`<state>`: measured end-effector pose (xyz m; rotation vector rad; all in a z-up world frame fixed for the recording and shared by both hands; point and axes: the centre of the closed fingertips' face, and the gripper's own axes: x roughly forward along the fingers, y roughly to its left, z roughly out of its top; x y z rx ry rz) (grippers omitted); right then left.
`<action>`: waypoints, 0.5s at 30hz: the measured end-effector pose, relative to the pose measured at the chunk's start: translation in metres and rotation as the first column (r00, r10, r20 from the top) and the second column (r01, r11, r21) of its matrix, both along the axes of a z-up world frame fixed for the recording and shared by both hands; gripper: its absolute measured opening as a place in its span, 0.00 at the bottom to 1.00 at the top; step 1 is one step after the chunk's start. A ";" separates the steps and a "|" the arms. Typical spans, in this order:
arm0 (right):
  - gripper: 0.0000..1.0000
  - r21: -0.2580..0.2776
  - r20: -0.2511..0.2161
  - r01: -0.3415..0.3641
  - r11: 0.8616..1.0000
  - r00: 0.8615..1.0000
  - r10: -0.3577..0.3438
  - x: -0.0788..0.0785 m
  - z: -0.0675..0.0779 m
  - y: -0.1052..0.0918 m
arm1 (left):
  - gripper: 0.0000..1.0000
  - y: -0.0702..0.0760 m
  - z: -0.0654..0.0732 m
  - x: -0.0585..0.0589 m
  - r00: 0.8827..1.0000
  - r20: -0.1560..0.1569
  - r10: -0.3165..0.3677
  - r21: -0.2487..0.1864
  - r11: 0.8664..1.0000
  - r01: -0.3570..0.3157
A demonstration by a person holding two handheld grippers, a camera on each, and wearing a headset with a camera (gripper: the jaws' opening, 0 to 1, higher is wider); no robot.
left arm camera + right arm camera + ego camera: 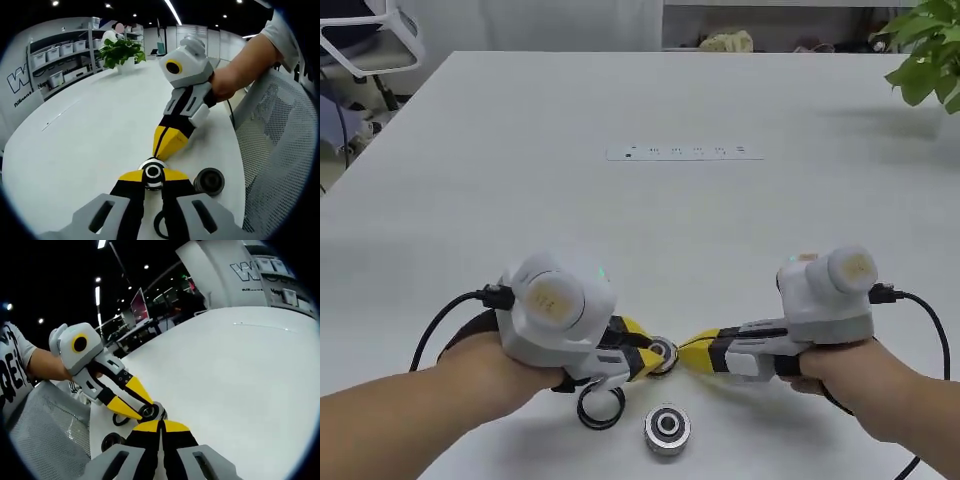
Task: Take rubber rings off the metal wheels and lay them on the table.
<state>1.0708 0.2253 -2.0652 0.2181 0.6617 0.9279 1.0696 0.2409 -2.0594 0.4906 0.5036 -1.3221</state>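
The table (pixel 720 220) lies under my grippers, ready to take the rings. My left gripper (pixel 152 176) is clamped around a wheel (pixel 152 170), I judge to brace it. My right gripper (pixel 160 426) has its jaws pressed together and its tip at that wheel's rim. I cannot tell whether rubber is nipped between them. A second wheel (pixel 667 428) rests nearby, with a loose ring (pixel 600 405) beside it.

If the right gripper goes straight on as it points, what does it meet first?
The metal wheel clamped in the left gripper, dead ahead. The right gripper is shut, its tips seemingly almost on the wheel, though contact is hard to judge.
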 end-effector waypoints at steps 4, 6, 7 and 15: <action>0.00 -0.018 0.010 -0.006 1.000 1.000 0.006 -0.001 -0.001 0.002 | 0.07 0.000 0.000 0.000 1.000 0.001 0.001 0.002 1.000 -0.001; 0.00 -0.011 0.005 -0.003 1.000 1.000 0.003 -0.001 0.000 0.003 | 0.07 0.000 0.000 0.000 1.000 0.002 0.001 0.004 1.000 -0.001; 0.00 -0.011 0.005 -0.002 1.000 1.000 0.002 -0.002 0.000 0.003 | 0.07 0.000 0.000 0.000 1.000 0.002 0.001 0.005 1.000 -0.001; 0.00 -0.009 0.004 0.007 1.000 1.000 -0.007 -0.001 0.002 0.004 | 0.07 0.000 0.000 0.000 1.000 0.005 0.007 0.009 1.000 -0.007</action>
